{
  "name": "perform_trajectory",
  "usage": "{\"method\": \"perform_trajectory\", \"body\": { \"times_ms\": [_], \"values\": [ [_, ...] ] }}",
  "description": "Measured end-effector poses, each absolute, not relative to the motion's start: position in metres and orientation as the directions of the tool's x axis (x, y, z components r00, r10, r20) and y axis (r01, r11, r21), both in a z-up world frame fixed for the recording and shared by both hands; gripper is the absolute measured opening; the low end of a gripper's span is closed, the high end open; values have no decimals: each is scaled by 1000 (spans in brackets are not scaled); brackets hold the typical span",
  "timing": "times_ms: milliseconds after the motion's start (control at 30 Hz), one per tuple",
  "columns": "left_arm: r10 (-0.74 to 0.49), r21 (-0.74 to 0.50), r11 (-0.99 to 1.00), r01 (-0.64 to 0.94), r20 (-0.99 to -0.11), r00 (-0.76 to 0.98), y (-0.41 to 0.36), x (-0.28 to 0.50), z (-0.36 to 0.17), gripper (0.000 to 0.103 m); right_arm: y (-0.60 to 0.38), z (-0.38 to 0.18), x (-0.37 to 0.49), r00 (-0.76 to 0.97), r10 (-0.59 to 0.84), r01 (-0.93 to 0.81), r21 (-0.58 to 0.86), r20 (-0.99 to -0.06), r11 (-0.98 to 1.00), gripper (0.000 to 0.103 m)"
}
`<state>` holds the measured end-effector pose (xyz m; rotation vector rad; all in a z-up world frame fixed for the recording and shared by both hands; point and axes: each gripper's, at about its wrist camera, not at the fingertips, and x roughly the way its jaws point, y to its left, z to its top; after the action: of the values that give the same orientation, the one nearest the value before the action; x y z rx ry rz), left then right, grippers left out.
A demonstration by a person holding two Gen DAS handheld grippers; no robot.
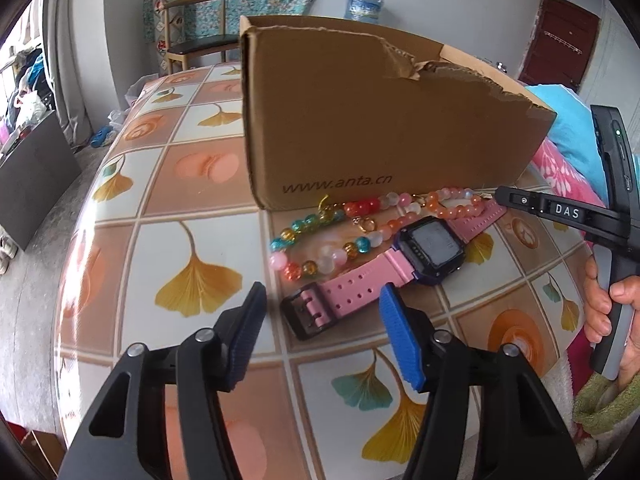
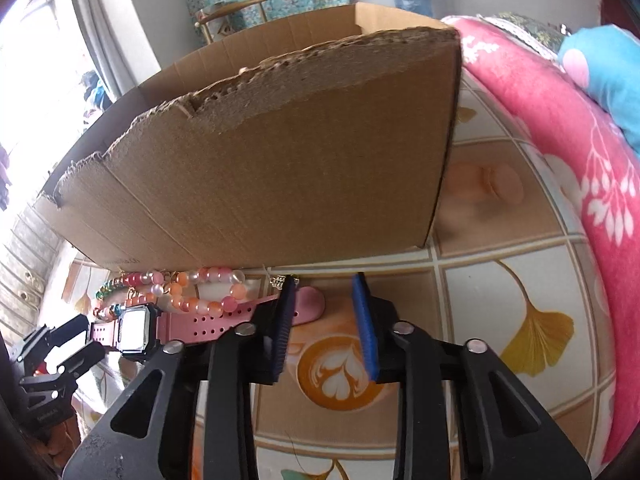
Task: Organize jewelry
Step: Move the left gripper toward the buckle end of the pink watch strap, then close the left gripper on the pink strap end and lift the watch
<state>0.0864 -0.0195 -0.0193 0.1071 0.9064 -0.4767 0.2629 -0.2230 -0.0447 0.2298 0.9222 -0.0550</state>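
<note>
We see the torn brown cardboard box [image 1: 384, 120] on the tiled counter [image 1: 192, 232]. Against its front wall lie the pink-strapped digital watch [image 1: 434, 248], flexible and light, best taken by the strap, and the slippery coloured bead bracelets [image 1: 360, 216]. Left tool [image 1: 320, 320] and right tool [image 2: 324, 328] both stand released, grasping nothing.

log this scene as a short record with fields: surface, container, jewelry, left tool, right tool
surface: table with a leaf-pattern cloth
container: torn cardboard box, open top, at the back
jewelry: pink watch lying flat in front of the box; bead strings between watch and box
left tool: open, astride the watch's buckle end, not pressing it
right tool: open, narrow gap, nothing between its pads, by the strap tip
</note>
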Motion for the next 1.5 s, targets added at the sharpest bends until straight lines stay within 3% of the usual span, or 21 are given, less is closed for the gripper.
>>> {"method": "perform_trajectory", "body": {
  "times_ms": [100,233,567,733,833,900,1067,1167,1267,1400,1500],
  "values": [
    [-363,-115,886,450,-776,516,-21,84,-19,48,-218,-45,268,592,40,121,137,-805,983,10],
    [-380,-136,880,456,-778,501,-18,79,-19,36,-217,-44,275,577,22,119,111,-816,987,10],
    [-409,-142,853,502,-780,474,-25,43,-19,34,-192,-42,261,532,-16,93,40,-846,995,3],
    [-348,-24,845,535,-784,514,-39,25,-20,34,-199,-38,247,518,10,104,74,-855,992,3],
    [-313,31,844,535,-782,539,-45,23,-22,31,-207,-35,236,526,82,111,164,-847,980,10],
    [-311,30,845,533,-783,538,-45,23,-21,29,-208,-30,229,536,146,106,237,-831,966,35],
    [-340,-19,848,530,-786,516,-42,27,-14,26,-210,-29,222,511,411,76,516,-755,853,52],
    [-388,-90,847,524,-778,494,-38,29,-5,23,-198,-46,223,457,622,93,729,-636,678,55],
    [-444,-157,832,531,-763,470,-34,29,5,23,-179,-65,228,409,739,149,838,-535,524,55],
    [-483,-194,811,552,-754,445,-37,24,10,23,-170,-79,239,414,787,187,889,-457,418,54],
    [-517,-228,791,567,-744,422,-37,18,15,23,-164,-76,245,422,774,193,881,-471,431,55]
  ]
}}
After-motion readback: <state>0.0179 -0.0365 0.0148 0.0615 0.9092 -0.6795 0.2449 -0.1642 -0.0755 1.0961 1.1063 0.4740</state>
